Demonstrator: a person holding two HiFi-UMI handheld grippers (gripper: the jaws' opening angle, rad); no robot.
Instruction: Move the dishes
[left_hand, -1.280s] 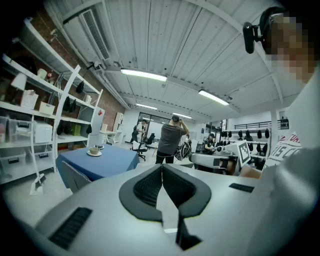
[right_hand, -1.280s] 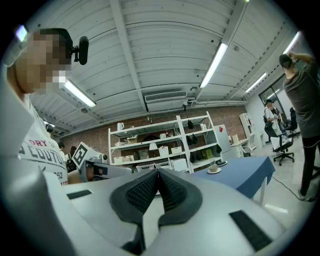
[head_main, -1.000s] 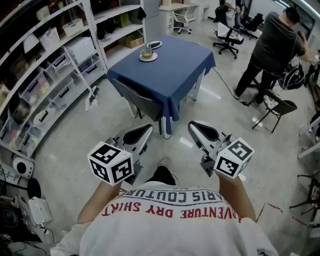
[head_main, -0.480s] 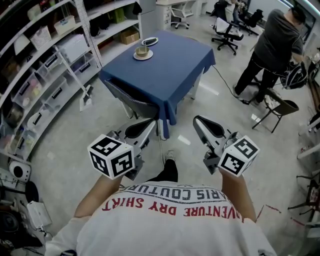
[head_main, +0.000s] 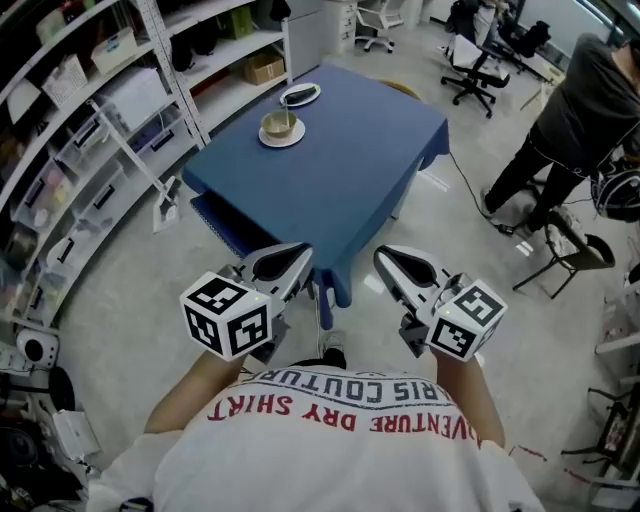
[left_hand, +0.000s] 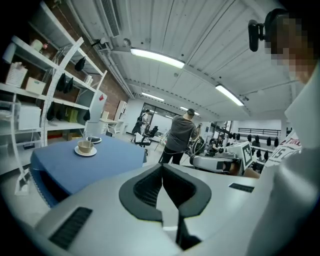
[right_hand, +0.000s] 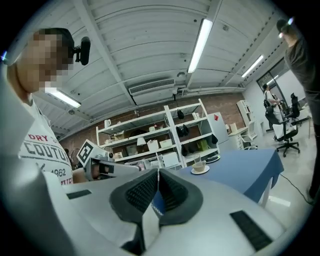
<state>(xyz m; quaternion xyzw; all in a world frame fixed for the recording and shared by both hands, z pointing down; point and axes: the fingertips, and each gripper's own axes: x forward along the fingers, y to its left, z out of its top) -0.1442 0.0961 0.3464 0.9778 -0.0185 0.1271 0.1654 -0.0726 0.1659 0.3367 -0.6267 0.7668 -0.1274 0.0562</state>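
A blue-clothed table (head_main: 345, 170) stands ahead of me. At its far left corner a tan cup on a white saucer (head_main: 281, 128) sits beside a small dark oval plate (head_main: 300, 95). My left gripper (head_main: 297, 255) and right gripper (head_main: 385, 256) hang side by side short of the table's near edge, both shut with nothing in them. The left gripper view shows the cup (left_hand: 85, 146) far beyond the shut left gripper (left_hand: 162, 166). In the right gripper view the cup (right_hand: 200, 165) and plate (right_hand: 213, 159) lie beyond the shut right gripper (right_hand: 158, 171).
A chair (head_main: 225, 218) is tucked under the table's near left side. Curved storage shelves (head_main: 70, 150) line the left. A person in dark clothes (head_main: 585, 115) stands at the right near a folding chair (head_main: 565, 250). Office chairs (head_main: 480, 60) stand at the back.
The table has come closer and now fills more of the head view. Both grippers stayed shut, side by side in front of me.
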